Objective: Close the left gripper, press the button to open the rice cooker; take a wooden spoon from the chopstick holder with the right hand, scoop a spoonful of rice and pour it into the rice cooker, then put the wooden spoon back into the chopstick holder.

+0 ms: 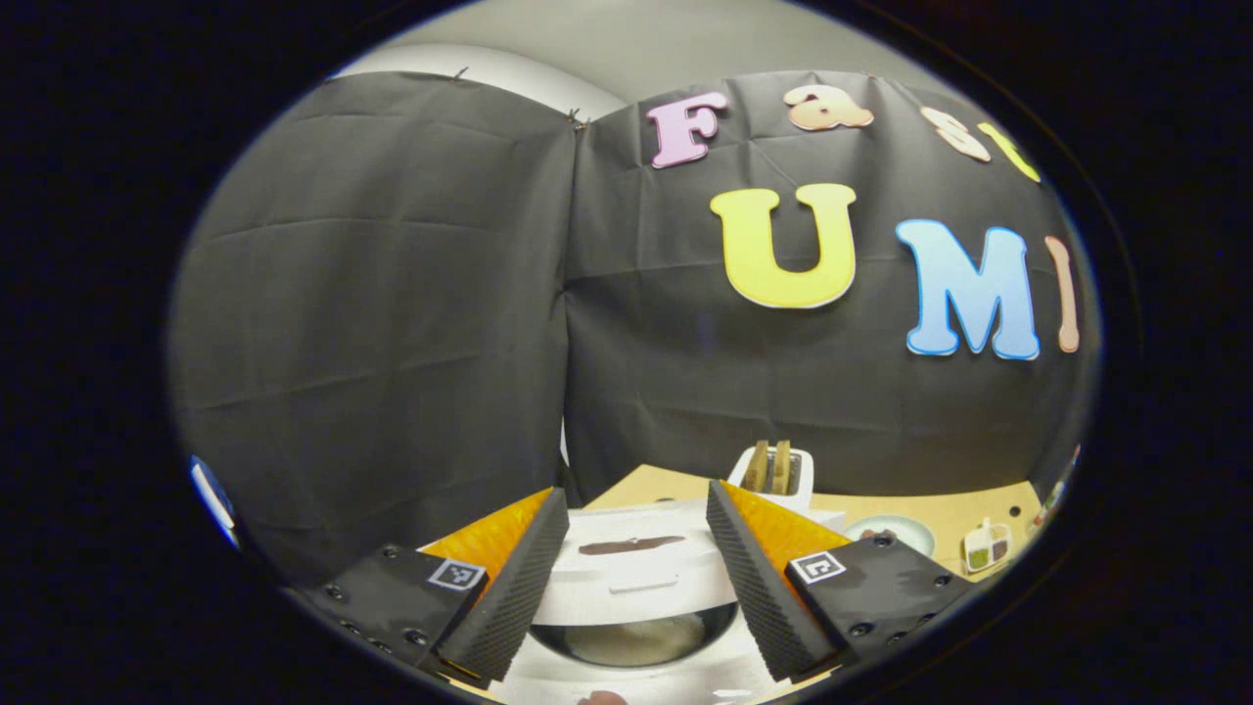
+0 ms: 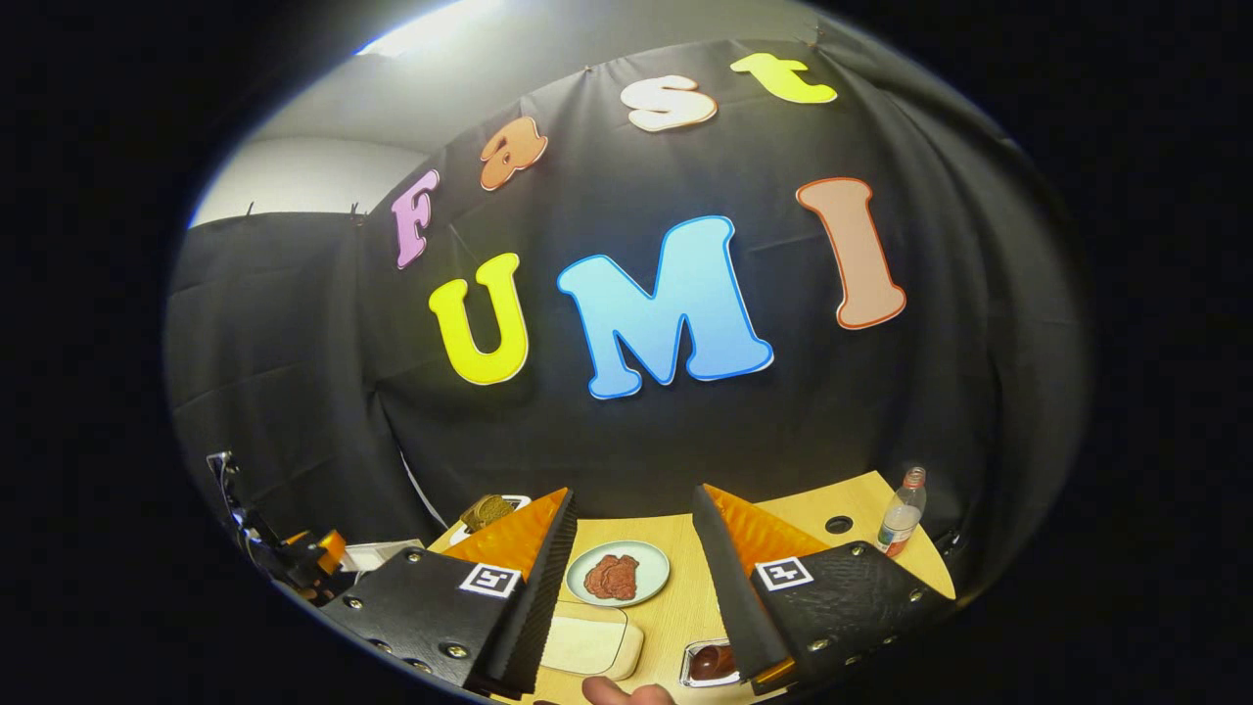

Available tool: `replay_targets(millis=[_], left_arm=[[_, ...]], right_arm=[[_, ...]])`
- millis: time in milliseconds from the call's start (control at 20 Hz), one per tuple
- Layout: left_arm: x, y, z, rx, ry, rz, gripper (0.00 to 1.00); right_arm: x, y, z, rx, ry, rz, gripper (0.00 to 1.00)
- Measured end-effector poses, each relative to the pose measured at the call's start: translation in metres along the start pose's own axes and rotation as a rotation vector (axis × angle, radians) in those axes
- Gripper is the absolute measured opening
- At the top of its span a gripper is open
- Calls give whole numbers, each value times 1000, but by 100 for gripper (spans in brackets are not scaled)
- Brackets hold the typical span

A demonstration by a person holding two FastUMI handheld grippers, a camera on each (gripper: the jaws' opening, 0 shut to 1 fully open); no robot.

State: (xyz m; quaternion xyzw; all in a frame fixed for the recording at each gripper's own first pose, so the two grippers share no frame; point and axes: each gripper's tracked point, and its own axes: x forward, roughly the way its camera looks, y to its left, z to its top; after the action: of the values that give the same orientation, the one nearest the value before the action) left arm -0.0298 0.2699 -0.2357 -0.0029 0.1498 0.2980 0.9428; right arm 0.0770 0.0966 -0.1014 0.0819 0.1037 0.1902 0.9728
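A white rice cooker (image 1: 636,573) sits straight ahead in the left gripper view, its lid down, with a glossy rounded part (image 1: 636,638) on the near side. My left gripper (image 1: 636,494) hangs just above and before it, open, one finger on each side of the lid and nothing held. My right gripper (image 2: 633,493) is open and holds nothing, hovering over the wooden table (image 2: 685,597). The left gripper (image 2: 294,563) also shows far off at the left edge of the right gripper view.
A toaster (image 1: 778,470) with bread stands behind the cooker. On the table lie a plate of reddish meat (image 2: 617,576), a cream flat block (image 2: 587,641), a small dish of dark sauce (image 2: 710,663) and a water bottle (image 2: 901,509). A fingertip (image 2: 626,693) shows at the bottom edge.
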Motion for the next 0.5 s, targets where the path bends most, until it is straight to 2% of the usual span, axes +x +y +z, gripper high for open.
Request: replay_targets(millis=[400,500], left_arm=[[-6,-4,-49,-15,102,-7,97],[-4,-5,-60,-9,139,-12,100]], right_arm=[[-16,15,14,-39,-24,32,72],[-19,12,13,-40,-20,28,72]])
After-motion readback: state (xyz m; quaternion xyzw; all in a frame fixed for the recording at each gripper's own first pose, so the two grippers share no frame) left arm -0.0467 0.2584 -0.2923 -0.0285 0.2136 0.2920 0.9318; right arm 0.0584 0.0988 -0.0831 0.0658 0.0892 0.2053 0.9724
